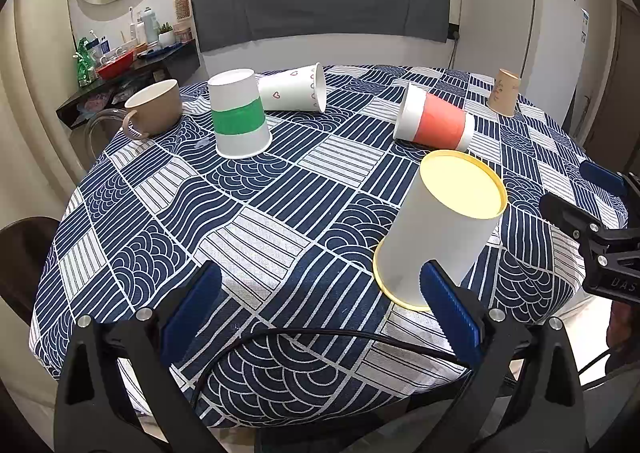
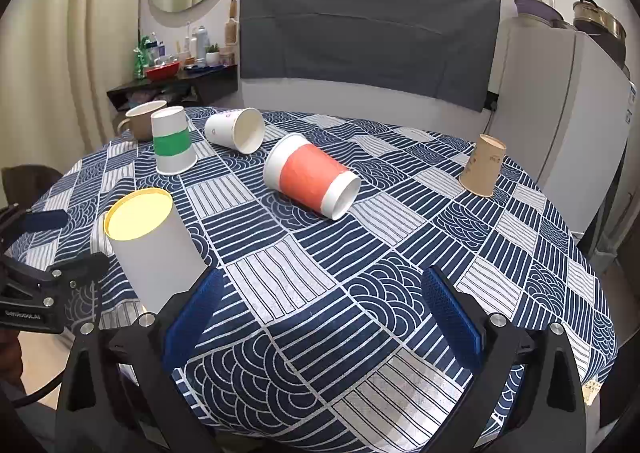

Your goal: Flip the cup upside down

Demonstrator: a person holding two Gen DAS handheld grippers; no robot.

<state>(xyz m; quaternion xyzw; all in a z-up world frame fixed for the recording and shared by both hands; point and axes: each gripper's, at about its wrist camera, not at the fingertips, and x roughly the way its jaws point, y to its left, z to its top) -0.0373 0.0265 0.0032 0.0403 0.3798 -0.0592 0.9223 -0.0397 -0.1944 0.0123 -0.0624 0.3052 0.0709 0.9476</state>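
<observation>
A white cup with yellow rims (image 1: 438, 231) stands upside down near the table's front edge, also in the right wrist view (image 2: 154, 249). My left gripper (image 1: 320, 305) is open and empty, with the cup just beyond its right finger (image 1: 448, 309). My right gripper (image 2: 320, 313) is open and empty, with the cup beside its left finger (image 2: 192, 317). A red-banded cup (image 2: 312, 181) and a heart-print cup (image 2: 236, 129) lie on their sides. A green-banded cup (image 2: 172, 145) and a brown paper cup (image 2: 482, 165) stand upside down.
A brown mug (image 1: 154, 107) stands upright at the far left of the round table with a blue-and-white cloth (image 1: 280, 213). A black cable (image 1: 320, 337) runs over the front edge. A cluttered shelf (image 1: 132, 61) and a fridge (image 2: 560, 125) stand behind.
</observation>
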